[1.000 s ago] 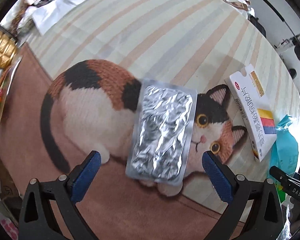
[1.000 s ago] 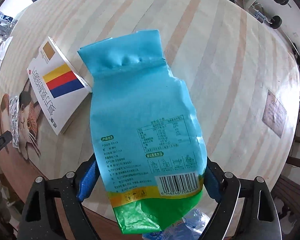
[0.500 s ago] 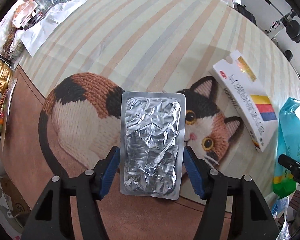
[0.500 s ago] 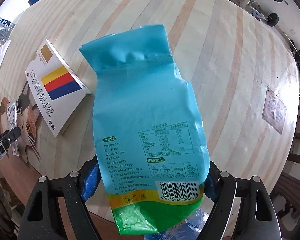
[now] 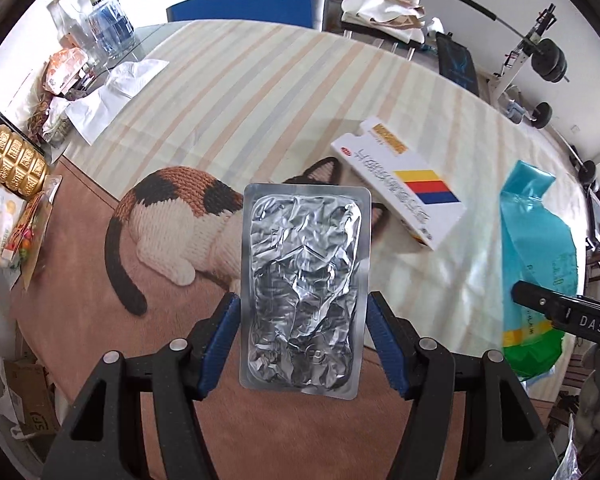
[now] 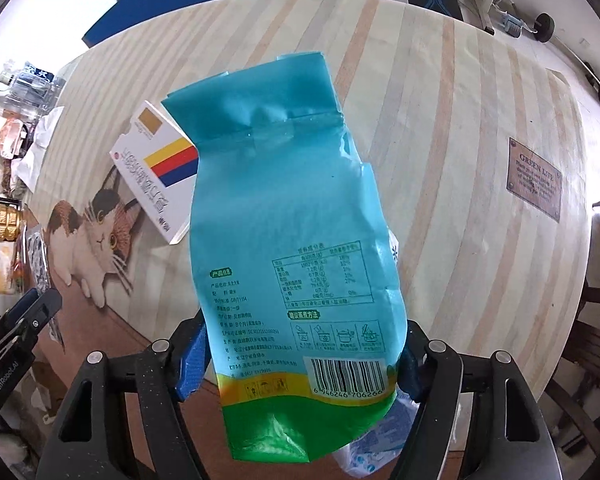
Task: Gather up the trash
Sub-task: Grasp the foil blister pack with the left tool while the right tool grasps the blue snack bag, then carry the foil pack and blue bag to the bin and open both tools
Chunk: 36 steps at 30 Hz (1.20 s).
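Left gripper (image 5: 303,344) clamps my foil pack (image 5: 304,288); right gripper (image 6: 300,354), just closing, pinches my bag (image 6: 288,232) above the bench (image 6: 440,160).

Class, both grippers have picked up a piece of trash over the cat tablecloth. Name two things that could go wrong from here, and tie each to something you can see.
1. The left gripper holds the silver blister pack only by its thin side edges; the stiff sheet could buckle or slip out.
2. The right gripper pinches the blue-green bag near its bottom, so most of the limp bag hangs free and could brush the white medicine box or slide loose.
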Tool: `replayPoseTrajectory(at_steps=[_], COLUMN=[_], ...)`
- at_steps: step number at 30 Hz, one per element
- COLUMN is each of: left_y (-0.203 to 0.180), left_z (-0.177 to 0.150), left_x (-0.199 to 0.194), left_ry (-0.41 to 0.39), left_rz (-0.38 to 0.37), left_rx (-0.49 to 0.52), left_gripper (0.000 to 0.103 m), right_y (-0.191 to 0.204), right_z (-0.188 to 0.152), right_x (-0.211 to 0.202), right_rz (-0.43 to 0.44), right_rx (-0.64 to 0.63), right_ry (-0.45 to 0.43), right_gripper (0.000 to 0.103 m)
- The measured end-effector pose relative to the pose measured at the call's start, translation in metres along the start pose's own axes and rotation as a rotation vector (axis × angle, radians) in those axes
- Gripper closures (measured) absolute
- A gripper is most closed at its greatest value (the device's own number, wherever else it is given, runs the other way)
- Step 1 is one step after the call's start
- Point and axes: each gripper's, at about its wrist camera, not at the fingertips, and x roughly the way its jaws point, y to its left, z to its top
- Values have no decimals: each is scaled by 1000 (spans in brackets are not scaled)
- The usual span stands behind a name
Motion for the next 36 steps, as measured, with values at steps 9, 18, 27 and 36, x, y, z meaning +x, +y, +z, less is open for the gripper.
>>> replayPoseTrajectory(at_steps=[9, 18, 27, 36], left_y=[21, 79, 168, 208], left_z=[-48, -174, -336, -427], left_x=[-57, -114, -105, 55], left_ry=[-67, -111, 31, 244], left_rz=[-134, -267, -307, -263], left_rx=[-33, -65, -164, -285], left_gripper=[42, 42, 42, 41], right_y=[24, 62, 120, 116], right_z=[-77, -237, -448, -568], right_x=[-44, -69, 2, 204], right_rz=[73, 121, 221, 205], right_rx=[1, 32, 76, 119], right_ry=[-51, -107, 72, 332], right_gripper=[28, 29, 29, 29])
